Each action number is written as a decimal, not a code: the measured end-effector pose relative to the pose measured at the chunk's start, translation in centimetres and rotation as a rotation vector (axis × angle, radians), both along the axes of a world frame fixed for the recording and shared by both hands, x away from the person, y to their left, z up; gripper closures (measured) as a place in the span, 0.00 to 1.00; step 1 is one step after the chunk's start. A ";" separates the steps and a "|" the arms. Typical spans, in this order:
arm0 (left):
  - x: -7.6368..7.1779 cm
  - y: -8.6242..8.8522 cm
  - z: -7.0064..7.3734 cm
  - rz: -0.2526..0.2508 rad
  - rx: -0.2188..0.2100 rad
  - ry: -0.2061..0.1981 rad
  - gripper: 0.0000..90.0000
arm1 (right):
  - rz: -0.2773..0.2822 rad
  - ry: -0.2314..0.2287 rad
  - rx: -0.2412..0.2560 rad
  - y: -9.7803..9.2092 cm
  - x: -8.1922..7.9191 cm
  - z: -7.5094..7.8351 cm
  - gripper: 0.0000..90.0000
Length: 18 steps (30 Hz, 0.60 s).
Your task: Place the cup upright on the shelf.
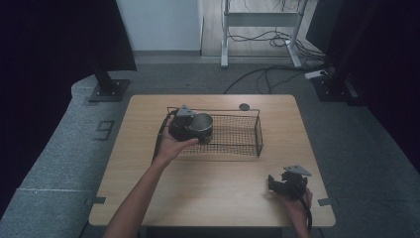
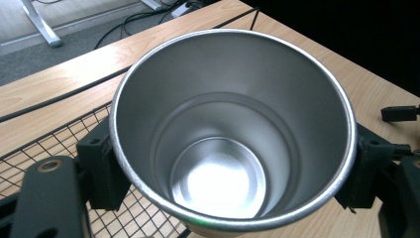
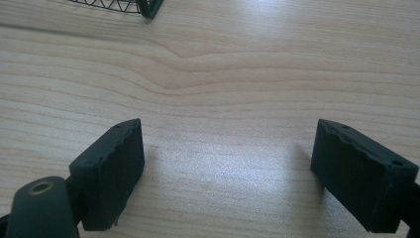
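Observation:
A shiny steel cup (image 1: 201,127) (image 2: 233,129) is held upright and empty over the left end of a black wire basket (image 1: 240,139). My left gripper (image 1: 190,130) (image 2: 230,168) is shut on the cup, one pad pressing each side of its wall. In the left gripper view the basket's mesh (image 2: 59,144) lies beneath the cup. My right gripper (image 1: 277,184) (image 3: 228,173) rests low over bare wood near the table's front right corner, jaws wide apart with nothing between them. A corner of the basket (image 3: 143,7) shows at the top of the right gripper view.
The wooden table (image 1: 213,188) has a small dark round disc (image 1: 243,106) at its far edge behind the basket. Beyond the table are grey floor, black stand bases (image 1: 110,89) and loose cables (image 1: 267,74).

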<state>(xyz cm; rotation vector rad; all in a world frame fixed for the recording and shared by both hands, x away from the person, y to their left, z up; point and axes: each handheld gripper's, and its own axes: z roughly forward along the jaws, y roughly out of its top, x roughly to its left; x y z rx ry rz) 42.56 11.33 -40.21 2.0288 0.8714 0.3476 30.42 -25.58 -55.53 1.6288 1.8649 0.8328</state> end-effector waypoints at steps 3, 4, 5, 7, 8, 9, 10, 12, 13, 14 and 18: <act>0.4 -0.2 -0.1 0.002 0.004 -0.001 0.21 | 0.000 0.000 -0.001 0.0 0.0 0.0 0.14; 0.5 -0.2 -0.2 0.003 0.006 0.000 0.21 | 0.000 0.000 -0.001 0.0 0.0 0.0 0.14; 0.6 -0.2 -0.2 0.003 0.011 -0.002 0.21 | 0.000 0.000 -0.001 0.0 0.0 0.0 0.14; 1.0 -0.1 -0.3 0.005 0.006 0.000 0.21 | 0.000 0.000 -0.001 0.0 0.0 0.0 0.14; 1.1 -0.1 -0.3 0.008 -0.001 0.001 0.21 | 0.000 0.000 -0.001 0.0 0.0 0.0 0.14; 1.3 0.0 -0.3 0.008 0.001 0.002 0.21 | 0.000 0.000 -0.001 0.0 0.0 0.0 0.14; 1.5 0.0 -0.3 0.010 -0.002 0.006 0.21 | 0.000 0.000 -0.001 0.0 0.0 0.0 0.14; 1.7 0.0 -0.4 0.017 -0.003 0.004 0.21 | 0.000 0.000 -0.001 0.0 0.0 0.0 0.14; 1.9 0.0 -0.4 0.021 -0.008 0.005 0.21 | 0.000 0.000 -0.001 0.0 0.0 0.0 0.14; 2.2 0.1 -0.6 0.029 -0.013 0.013 0.21 | 0.000 0.000 0.000 0.0 0.0 0.0 0.14; 2.7 0.3 -0.9 0.043 -0.013 0.021 0.21 | 0.000 0.000 0.000 0.0 0.0 0.0 0.14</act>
